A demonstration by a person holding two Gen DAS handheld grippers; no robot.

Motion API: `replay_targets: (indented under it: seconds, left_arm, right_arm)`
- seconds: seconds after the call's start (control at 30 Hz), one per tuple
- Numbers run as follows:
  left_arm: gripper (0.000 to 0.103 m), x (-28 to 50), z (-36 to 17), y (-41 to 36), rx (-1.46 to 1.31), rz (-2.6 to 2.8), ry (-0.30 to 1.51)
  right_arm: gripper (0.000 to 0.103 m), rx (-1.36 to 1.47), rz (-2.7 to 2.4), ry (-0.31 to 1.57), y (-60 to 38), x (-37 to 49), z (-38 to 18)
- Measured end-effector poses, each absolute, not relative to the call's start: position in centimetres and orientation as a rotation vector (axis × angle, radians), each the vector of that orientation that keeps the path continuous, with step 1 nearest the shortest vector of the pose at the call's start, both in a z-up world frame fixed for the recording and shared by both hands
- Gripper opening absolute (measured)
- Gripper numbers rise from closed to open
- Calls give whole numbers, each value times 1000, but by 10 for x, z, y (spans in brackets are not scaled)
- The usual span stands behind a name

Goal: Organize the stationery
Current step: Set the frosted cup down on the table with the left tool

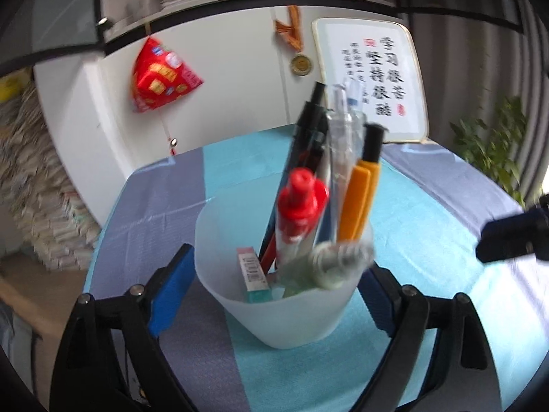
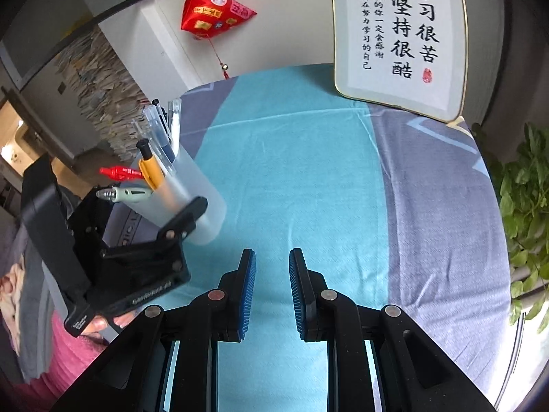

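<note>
A frosted white cup (image 1: 284, 319) stands on the teal and grey cloth. It holds a red-capped pen (image 1: 302, 202), an orange pen (image 1: 357, 202), black pens (image 1: 308, 130), clear pens (image 1: 343, 127), an eraser (image 1: 252, 267) and a blurred green pen (image 1: 329, 264) lying across the rim. My left gripper (image 1: 279, 261) is open, with one blue pad on each side of the cup and a small gap at the left pad. In the right wrist view the cup (image 2: 202, 206) is at the left, with a left finger (image 2: 185, 218) across it. My right gripper (image 2: 272, 257) hovers over bare cloth, pads slightly apart and empty.
A framed calligraphy board (image 2: 398, 34) leans at the table's far edge. A red pouch (image 2: 212, 10) and a medal (image 1: 301, 63) hang on the white cabinet. A leafy plant (image 2: 525, 206) stands at the right, paper stacks (image 1: 34, 189) at the left. A pink sleeve (image 2: 68, 353) shows lower left.
</note>
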State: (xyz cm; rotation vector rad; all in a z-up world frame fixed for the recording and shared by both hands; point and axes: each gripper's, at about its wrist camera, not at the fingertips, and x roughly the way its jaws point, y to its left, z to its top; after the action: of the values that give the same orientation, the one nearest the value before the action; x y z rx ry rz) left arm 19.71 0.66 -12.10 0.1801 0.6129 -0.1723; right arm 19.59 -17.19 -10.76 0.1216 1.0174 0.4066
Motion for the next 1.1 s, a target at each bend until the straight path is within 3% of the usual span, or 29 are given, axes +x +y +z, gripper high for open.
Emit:
replay_targets:
  seconds: [0.4,0.47,0.5,1.1]
  left_arm:
    - [90,198,-102,-6,94,16,619]
    - [81,197,-100,-9,119,14,601]
    - [70,197,-100,-9,116,-11,599]
    - [69,225,-88,-45,205,-34,561]
  right_arm:
    - [20,146,429,1008,-178,184,-118]
    - [20,157,436,1015,-180,183,-121]
    - [20,161,436,1015,-181,184,-123]
    - [20,211,398,992,-209,196,-132]
